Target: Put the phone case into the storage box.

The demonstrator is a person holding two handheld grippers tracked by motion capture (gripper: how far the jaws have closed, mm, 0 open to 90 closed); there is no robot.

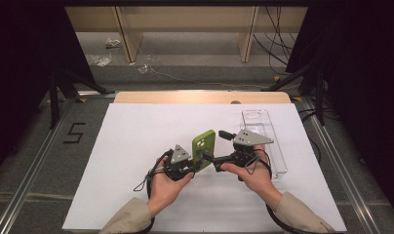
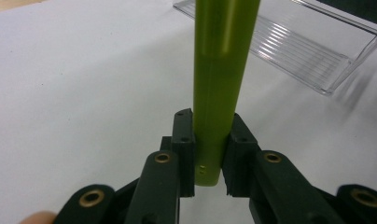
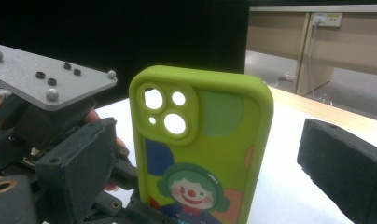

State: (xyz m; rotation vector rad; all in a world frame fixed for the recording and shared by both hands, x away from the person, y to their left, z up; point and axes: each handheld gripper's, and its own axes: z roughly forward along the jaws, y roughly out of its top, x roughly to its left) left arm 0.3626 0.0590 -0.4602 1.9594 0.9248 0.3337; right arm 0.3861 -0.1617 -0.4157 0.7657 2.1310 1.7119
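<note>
**Colleague:** Where's the phone case right now?

**Me:** I've got the green phone case lifted above the white worktop, standing nearly upright between my two hands, just left of the clear plastic tray. My left tongs are clamped on its lower edge. In the left gripper view the pads press on both faces of the case, which I see edge-on.

**Colleague:** And the right tongs?

**Me:** My right tongs stand wide apart. In the right gripper view one pad sits left of the case and the other well off to its right, neither touching it. So the left alone carries it.

**Colleague:** Why hold it that way?

**Me:** My guess is that gripping low on the thin edge leaves the rest of the case free, so the right side can come in for a fresh hold or a handover. Upright, it offers both faces to the open jaws.

**Colleague:** How does it look?

**Me:** Soft-looking, lime green, rounded corners, with a raised camera block pierced by several round holes. The back carries a cartoon clown with green hair and a red nose, plus blobs of blue, orange and pale green. It appears empty, since I see through the holes.
</note>
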